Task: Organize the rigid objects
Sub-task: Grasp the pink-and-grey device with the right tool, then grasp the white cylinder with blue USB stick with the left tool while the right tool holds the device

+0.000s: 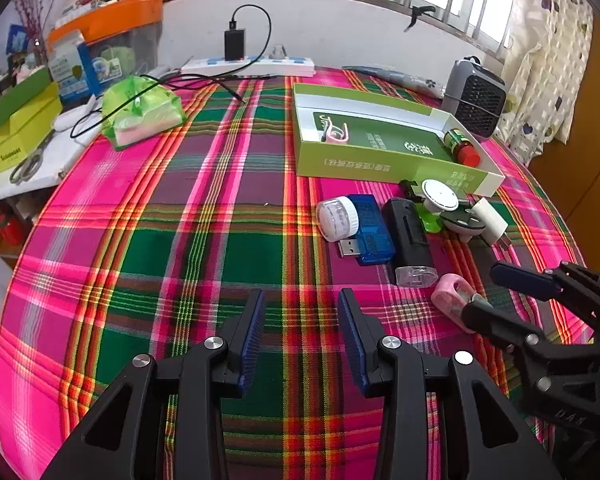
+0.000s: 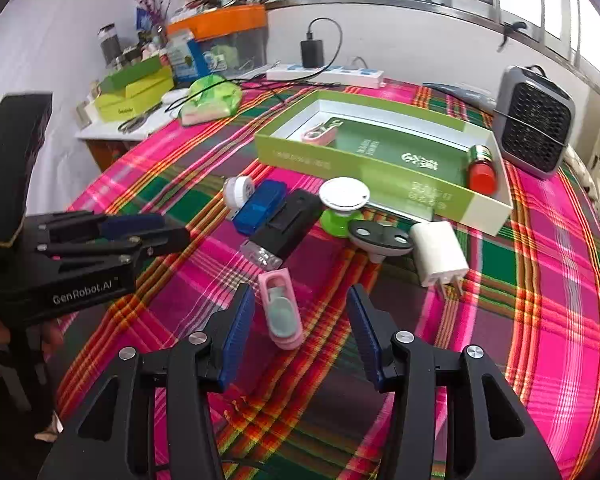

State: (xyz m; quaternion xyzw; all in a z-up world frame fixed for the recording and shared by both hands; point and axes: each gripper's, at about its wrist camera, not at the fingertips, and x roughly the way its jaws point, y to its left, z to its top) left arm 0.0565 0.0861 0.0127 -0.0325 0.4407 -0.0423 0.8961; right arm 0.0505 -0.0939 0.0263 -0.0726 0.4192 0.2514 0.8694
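Both hand-held grippers open and empty: right one (image 2: pixel 300 322) straddles the pink clip (image 2: pixel 281 312), left one (image 1: pixel 302 316) beside it.

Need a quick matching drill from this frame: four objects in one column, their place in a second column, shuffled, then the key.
1. red-capped bottle
2. pink clip
3. white charger plug
4. blue USB stick

A. on the cloth, ahead of the open right gripper
B. inside the green box
C. between the white jar and the black device
D. on the cloth, prongs toward the camera

Pairs: 1-B, 2-A, 3-D, 4-C
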